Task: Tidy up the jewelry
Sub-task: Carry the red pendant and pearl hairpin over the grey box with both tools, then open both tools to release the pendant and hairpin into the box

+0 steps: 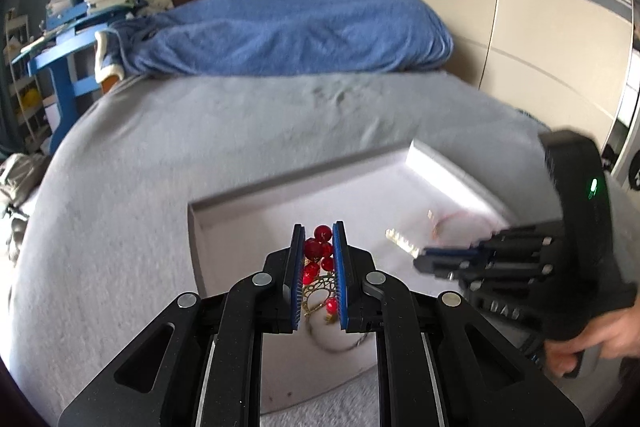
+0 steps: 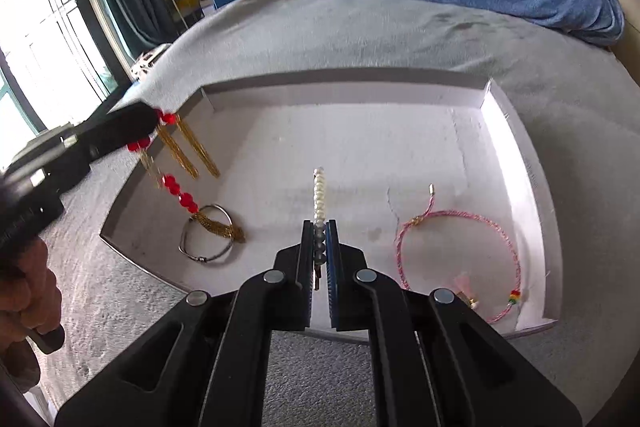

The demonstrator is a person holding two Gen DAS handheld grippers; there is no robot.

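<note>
Where motion blurs, pearl strand (image 1: 402,245) smears.

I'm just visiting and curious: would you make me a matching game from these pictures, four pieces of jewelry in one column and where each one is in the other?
1. red bead and gold tassel piece
2. pearl strand
3. pink cord bracelet
4. silver bangle

A. lying on the tray's right side
B. pinched in the right tool
C. lying on the tray's left side
D. hanging from the left tool

Pairs: 1-D, 2-B, 3-A, 4-C
</note>
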